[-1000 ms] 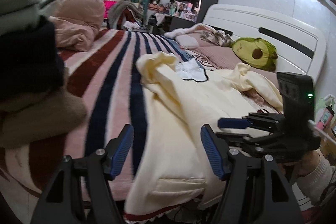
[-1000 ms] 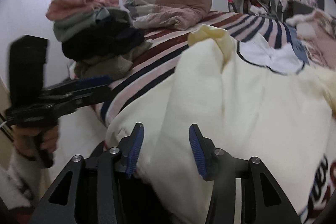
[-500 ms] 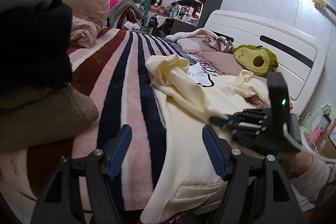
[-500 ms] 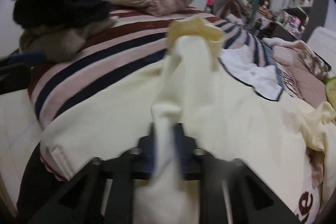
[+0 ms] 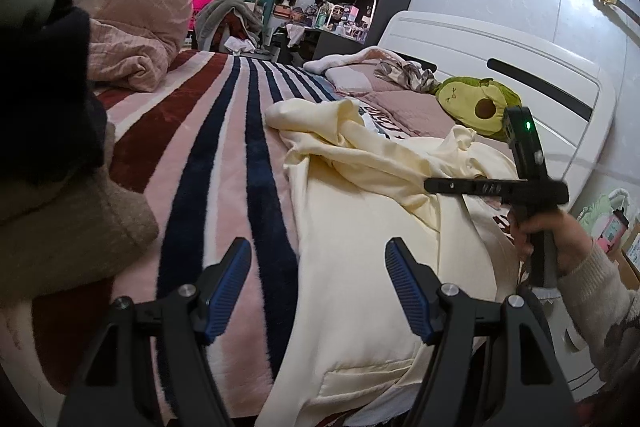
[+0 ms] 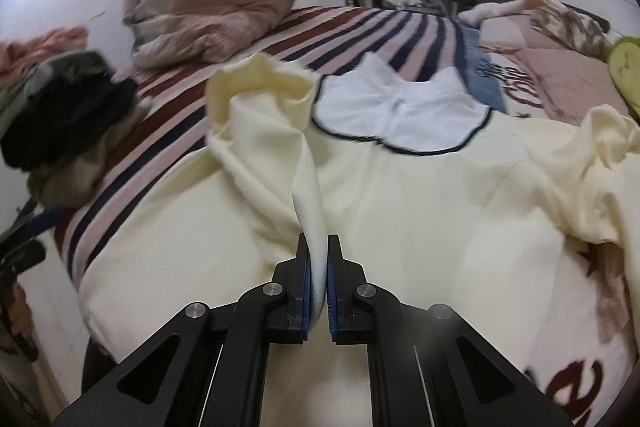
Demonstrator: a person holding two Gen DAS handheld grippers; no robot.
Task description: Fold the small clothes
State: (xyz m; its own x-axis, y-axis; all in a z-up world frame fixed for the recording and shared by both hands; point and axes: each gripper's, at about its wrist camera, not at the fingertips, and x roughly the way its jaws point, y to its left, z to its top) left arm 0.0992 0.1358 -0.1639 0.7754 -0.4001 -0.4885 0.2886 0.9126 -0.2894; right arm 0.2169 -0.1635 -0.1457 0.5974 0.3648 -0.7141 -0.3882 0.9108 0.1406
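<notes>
A pale yellow sweatshirt [image 5: 352,235] [image 6: 420,211] with a white, dark-trimmed collar [image 6: 400,115] lies spread on the striped blanket [image 5: 216,131]. My right gripper [image 6: 318,259] is shut on a raised fold of its sleeve [image 6: 276,131], which stands up from the cloth toward the shoulder. In the left wrist view the right gripper [image 5: 430,183] reaches in from the right over the garment, held by a hand [image 5: 552,239]. My left gripper [image 5: 318,275] hovers open over the sweatshirt's lower left edge, with nothing between its blue pads [image 5: 230,287].
A stack of folded clothes [image 5: 52,155] [image 6: 68,111] sits at the blanket's left edge. A pink rolled duvet [image 5: 136,27] lies behind it. An avocado plush [image 5: 476,103] rests by the white headboard [image 5: 500,67]. Shelves and clutter fill the far room.
My right gripper went from open over the hem to shut on the sleeve fold, then drew it toward the garment's middle. The left gripper stayed open and barely shifted.
</notes>
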